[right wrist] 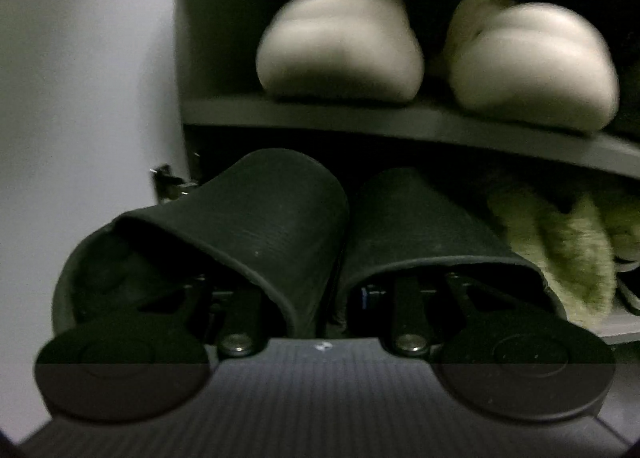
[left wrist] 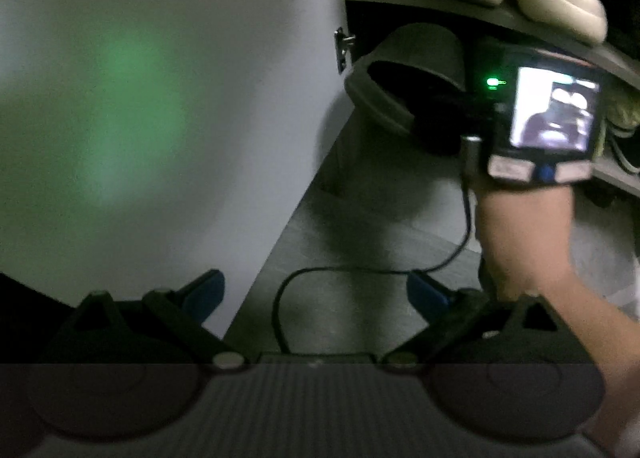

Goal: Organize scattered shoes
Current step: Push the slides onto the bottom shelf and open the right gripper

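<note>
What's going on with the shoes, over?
Right tongs shut on pair of dark slippers, at the lower shelf mouth. Left tongs open, empty. Fuzzy green slippers crowd the right side. Cream shoes sit above.

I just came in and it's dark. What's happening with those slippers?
A person is tidying shoes into a cabinet with a gripper in each hand. The right gripper is clamped on a pair of dark slippers, one finger tucked inside each, carrying them toward the lower shelf beside some fuzzy green slippers. Two cream shoes already sit on the upper shelf. The left gripper hangs open and empty over the floor.
</note>
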The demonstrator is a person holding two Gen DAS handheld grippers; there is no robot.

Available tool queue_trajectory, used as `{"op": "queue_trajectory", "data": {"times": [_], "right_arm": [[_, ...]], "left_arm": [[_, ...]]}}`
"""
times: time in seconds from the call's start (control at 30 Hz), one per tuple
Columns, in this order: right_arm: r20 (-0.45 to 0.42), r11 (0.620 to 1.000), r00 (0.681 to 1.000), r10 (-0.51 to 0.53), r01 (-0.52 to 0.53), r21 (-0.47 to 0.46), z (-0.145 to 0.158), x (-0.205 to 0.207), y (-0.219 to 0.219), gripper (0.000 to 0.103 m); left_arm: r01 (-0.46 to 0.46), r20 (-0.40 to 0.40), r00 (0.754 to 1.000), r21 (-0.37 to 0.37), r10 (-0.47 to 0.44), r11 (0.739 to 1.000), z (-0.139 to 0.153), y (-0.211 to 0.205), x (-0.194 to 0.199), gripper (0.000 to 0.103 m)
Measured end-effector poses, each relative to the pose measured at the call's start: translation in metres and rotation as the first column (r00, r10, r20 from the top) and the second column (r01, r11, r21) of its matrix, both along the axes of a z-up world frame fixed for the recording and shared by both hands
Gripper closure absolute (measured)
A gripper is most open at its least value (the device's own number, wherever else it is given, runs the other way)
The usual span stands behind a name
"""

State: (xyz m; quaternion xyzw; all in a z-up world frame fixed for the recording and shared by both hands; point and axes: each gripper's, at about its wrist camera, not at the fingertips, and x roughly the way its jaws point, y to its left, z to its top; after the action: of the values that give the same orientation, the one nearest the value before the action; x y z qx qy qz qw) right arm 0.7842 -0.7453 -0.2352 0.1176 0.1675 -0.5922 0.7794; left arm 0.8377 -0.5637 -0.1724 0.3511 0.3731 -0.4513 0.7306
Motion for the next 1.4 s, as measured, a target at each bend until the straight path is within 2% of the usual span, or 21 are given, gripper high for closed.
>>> {"op": "queue_trajectory", "data": {"times": [0.1,0.23,0.37,0.43,0.47,0.53,0.6,0.73,0.83,1.07,1.17,1.23,1.4], "right_arm": [[-0.046,1.000,0.999,0.001,-0.002,-0.009,-0.019,0.014,-0.029,0.073],[-0.103,0.999,0.995,0.011,-0.014,-0.029,-0.036,0.025,-0.059,0.072],[-0.135,0.998,0.991,0.025,-0.032,-0.045,-0.045,0.028,-0.073,0.070],[-0.153,0.998,0.987,0.042,-0.050,-0.046,-0.045,0.026,-0.071,0.067],[-0.160,0.998,0.986,0.049,-0.055,-0.037,-0.044,0.025,-0.068,0.062],[-0.169,0.997,0.983,0.071,-0.074,-0.013,-0.044,0.022,-0.061,0.031],[-0.170,0.995,0.980,0.101,-0.100,0.012,-0.045,0.019,-0.051,0.024],[-0.170,0.987,0.973,0.154,-0.146,0.062,-0.049,0.015,-0.032,0.024],[-0.169,0.987,0.973,0.154,-0.144,0.070,-0.048,0.013,-0.023,0.024],[-0.121,0.985,0.979,0.165,-0.158,0.063,-0.035,-0.008,0.019,0.024],[-0.114,0.986,0.981,0.158,-0.152,0.065,-0.023,-0.029,0.040,0.024],[-0.096,0.988,0.985,0.140,-0.132,0.082,-0.011,-0.054,0.051,0.024],[-0.113,0.986,0.986,0.126,-0.111,0.126,0.026,-0.107,0.093,0.024]], "left_arm": [[-0.038,-0.016,0.999,0.028,0.038,0.999,-0.004,-0.001,0.006,0.004],[-0.031,-0.001,1.000,0.020,0.031,0.999,-0.004,-0.005,0.008,0.004],[-0.031,0.008,0.999,0.021,0.031,0.999,0.000,0.001,0.006,0.004],[-0.013,0.045,0.999,0.011,0.012,1.000,0.004,0.003,0.007,0.004],[-0.013,0.068,0.998,-0.003,0.013,1.000,0.006,0.005,0.010,0.004],[-0.035,0.092,0.995,-0.033,0.038,0.999,0.010,0.008,0.020,0.004],[-0.061,0.092,0.994,-0.048,0.065,0.997,0.013,0.013,0.024,0.004],[-0.045,0.096,0.994,-0.056,0.050,0.997,0.013,0.028,0.006,0.004],[-0.029,0.101,0.994,-0.034,0.032,0.999,0.006,0.044,-0.011,0.004],[-0.055,0.098,0.993,-0.077,0.062,0.995,0.013,0.049,-0.010,0.004],[-0.052,0.098,0.993,-0.093,0.061,0.994,0.025,0.051,-0.008,0.004],[-0.044,0.058,0.997,-0.124,0.052,0.991,0.045,0.061,-0.010,0.003],[0.018,0.029,0.999,-0.161,-0.014,0.987,0.085,0.073,-0.036,0.003]]}}
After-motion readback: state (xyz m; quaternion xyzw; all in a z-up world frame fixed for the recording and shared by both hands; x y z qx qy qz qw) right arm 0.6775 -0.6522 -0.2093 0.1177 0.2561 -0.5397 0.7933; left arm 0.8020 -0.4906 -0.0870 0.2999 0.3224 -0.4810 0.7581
